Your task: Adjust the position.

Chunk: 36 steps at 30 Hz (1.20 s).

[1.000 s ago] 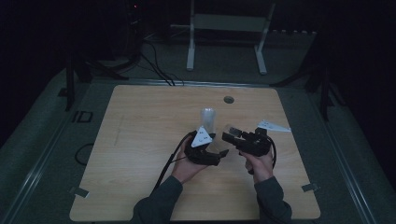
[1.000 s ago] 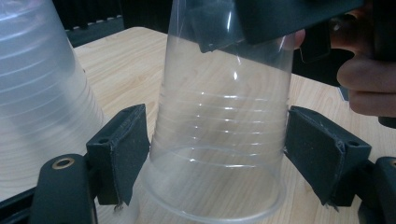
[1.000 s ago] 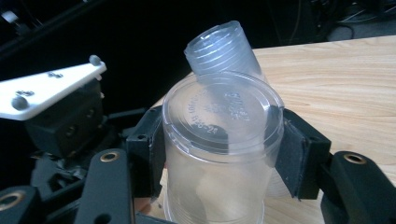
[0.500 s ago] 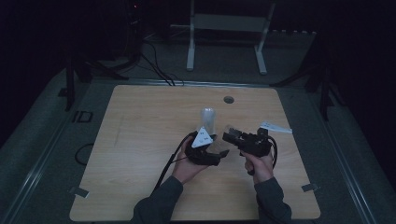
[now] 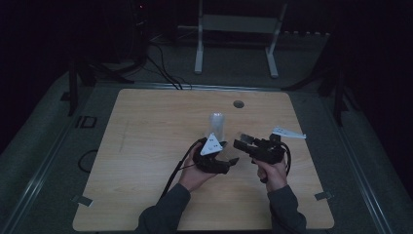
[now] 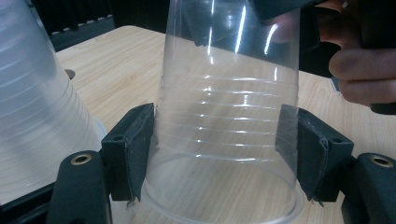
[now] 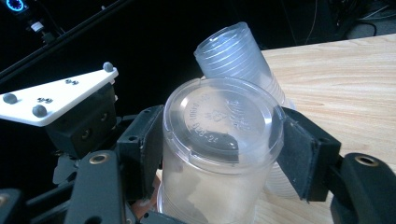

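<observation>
Currently we hold one clear plastic cup (image 6: 226, 107), upside down, between both grippers just above the wooden table (image 5: 146, 146), right of its middle. The left gripper (image 6: 219, 154) pinches the cup low on its ribbed wall near the rim, both pads (image 6: 133, 149) flat against the plastic. We judge the low grip steadies the wide, stiffer end while the other tool works at the closed base.

The right gripper (image 7: 219, 144) brackets the cup's base, which faces its camera with moulded lettering visible. Its jaws have just been opening, with the cup between them. The left pad looks close against the wall and the right pad at the edge of the base; we cannot tell whether they press. We take this as a handover, the left hand taking the load as the right lets go.

A stack of cups (image 5: 217, 127) stands inverted on the table just behind the left gripper; in the right gripper view it leans in behind the held cup. We think the cup came from, or goes to, that stack.

Against the frame one second back, the left jaws have closed onto the cup and the right jaws have spread. Hands, stack and the dark cable hole (image 5: 238, 104) sit where they were.
</observation>
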Motion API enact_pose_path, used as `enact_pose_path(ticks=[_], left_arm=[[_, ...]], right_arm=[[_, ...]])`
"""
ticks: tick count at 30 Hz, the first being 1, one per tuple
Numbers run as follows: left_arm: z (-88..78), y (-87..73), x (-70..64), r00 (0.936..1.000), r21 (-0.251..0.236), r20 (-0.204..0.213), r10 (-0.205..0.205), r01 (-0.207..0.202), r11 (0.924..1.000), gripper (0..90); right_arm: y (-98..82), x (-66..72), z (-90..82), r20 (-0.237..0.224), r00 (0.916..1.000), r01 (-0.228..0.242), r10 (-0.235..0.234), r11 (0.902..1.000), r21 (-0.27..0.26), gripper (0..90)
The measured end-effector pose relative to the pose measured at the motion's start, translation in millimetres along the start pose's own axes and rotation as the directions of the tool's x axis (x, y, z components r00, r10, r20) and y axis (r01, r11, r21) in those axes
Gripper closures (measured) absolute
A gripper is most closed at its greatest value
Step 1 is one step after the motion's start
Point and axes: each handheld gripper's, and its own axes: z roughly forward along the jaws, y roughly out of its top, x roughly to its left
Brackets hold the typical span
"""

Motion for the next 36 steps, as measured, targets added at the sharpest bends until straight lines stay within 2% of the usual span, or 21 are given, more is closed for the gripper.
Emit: enact_pose_path(ticks=[8,20,29,36], left_arm=[[-2.9,-0.2,2.6,0.9998,0.006,0.009,0.016,-0.016,0.9999,29.4],[-9.9,0.6,7.5,0.9989,0.014,-0.017,0.045,-0.044,0.9989,29.5],[-16.4,1.8,12.2,0.9978,0.024,-0.026,0.062,-0.061,0.9978,29.5],[-18.8,2.1,14.7,0.9972,0.032,-0.025,0.071,-0.070,0.9970,29.5]], right_arm=[[0.4,0.4,-5.3,-0.004,0.9999,0.017,-0.017,0.9998,0.011,33.8],[-2.0,-0.6,-16.2,0.004,0.9992,0.039,-0.039,0.9989,0.024,33.2],[-3.7,-4.3,-25.8,0.040,0.9965,0.071,-0.073,0.9957,0.059,33.4],[-0.6,-2.8,-31.2,0.084,0.9869,0.127,-0.138,0.9846,0.119,33.8]])
